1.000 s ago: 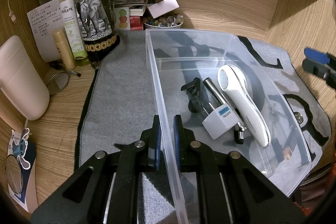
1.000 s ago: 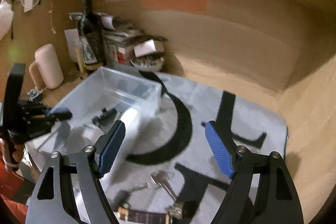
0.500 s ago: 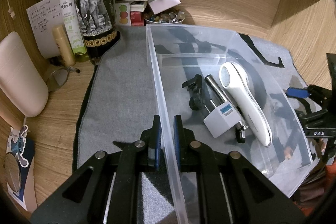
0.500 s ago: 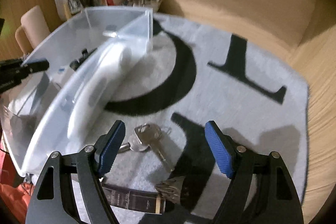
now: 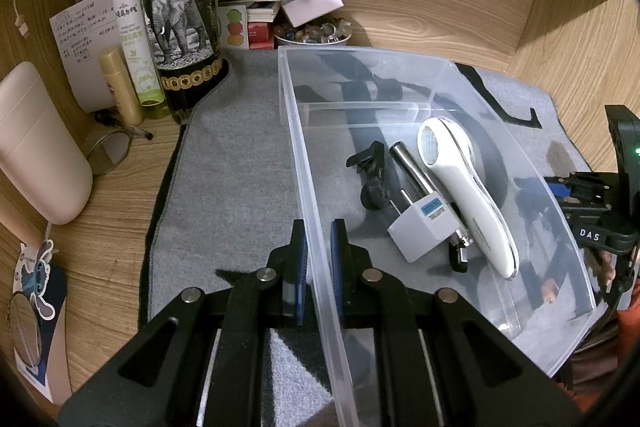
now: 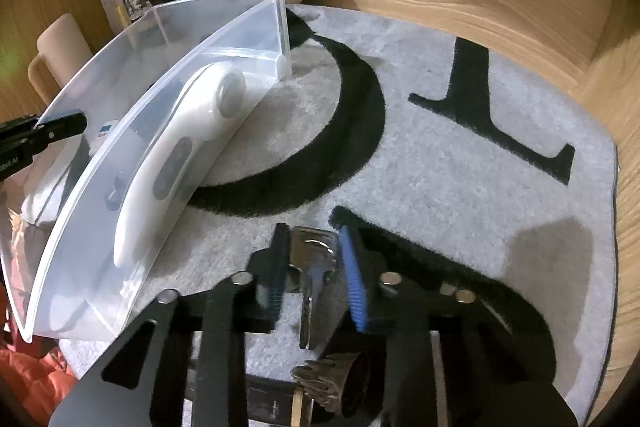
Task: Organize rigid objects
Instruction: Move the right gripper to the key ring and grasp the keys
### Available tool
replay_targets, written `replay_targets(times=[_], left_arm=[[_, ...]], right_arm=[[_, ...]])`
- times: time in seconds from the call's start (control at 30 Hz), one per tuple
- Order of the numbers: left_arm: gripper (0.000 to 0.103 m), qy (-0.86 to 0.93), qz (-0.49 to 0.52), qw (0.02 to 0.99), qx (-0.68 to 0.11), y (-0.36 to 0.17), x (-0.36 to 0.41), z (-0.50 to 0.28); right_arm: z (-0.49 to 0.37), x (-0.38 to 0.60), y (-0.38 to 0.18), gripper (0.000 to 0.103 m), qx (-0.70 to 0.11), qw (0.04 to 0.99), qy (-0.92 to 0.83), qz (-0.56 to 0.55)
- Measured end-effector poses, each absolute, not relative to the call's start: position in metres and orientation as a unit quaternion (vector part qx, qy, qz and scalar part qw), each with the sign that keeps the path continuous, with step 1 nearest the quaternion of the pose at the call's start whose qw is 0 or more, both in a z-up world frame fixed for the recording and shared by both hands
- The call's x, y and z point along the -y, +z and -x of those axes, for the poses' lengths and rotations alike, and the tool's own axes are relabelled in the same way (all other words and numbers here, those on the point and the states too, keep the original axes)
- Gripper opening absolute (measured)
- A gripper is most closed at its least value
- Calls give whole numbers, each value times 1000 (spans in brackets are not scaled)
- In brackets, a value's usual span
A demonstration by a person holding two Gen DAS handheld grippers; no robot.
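Observation:
My left gripper (image 5: 317, 251) is shut on the left wall of a clear plastic bin (image 5: 310, 187) on a grey mat. In the bin lie a white handheld device (image 5: 464, 187), a white plug adapter (image 5: 422, 227), a metal tube (image 5: 408, 167) and a black clip (image 5: 370, 163). In the right wrist view my right gripper (image 6: 314, 263) is closed around a silver key (image 6: 314, 267) on the mat, just right of the bin (image 6: 100, 211). A dark strap with a fringed end (image 6: 320, 383) lies below the key. The right gripper (image 5: 588, 203) also shows at the left view's right edge.
A wine bottle (image 5: 176, 27), a green spray bottle (image 5: 134, 35), a gold tube (image 5: 120, 87), a pink container (image 5: 36, 147), papers and a bowl of stones (image 5: 314, 33) crowd the back left. Wooden walls enclose the desk. The mat (image 6: 460, 155) bears black letter shapes.
My right gripper dropped from high above the mat down to the key and closed from wide open onto it. My left gripper kept its hold on the bin wall.

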State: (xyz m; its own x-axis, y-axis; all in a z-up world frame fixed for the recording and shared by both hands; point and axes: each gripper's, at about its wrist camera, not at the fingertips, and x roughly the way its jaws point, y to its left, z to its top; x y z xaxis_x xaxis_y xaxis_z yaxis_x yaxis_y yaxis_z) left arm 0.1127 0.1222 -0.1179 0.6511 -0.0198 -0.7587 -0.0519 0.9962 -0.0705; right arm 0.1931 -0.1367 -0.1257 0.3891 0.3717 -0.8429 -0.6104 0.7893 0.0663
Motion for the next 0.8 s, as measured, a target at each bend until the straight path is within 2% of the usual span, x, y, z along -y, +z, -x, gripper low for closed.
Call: replay_targets(times=[0.4,0.43,0.47,0.5,0.8], left_arm=[[11,10,43,907,-418,-118,-122,-113],[11,10,43,907,-419,-118,-122,-113],[11,10,43,907,-419,-118,-122,-113],[11,11,43,907,-419,-118,-122,-113],[11,11,42,907,-419,-117,-122,-113]], right_arm=[[-193,150,-103,19,-433,850,280,106],[-193,151,-99,17,-427,854,279,105],[-193,151,-97,7,-425,855,280,105],[-193,152,-95,3,-424,855,280,103],[-192,158,-79,3,-414,861,280,96]])
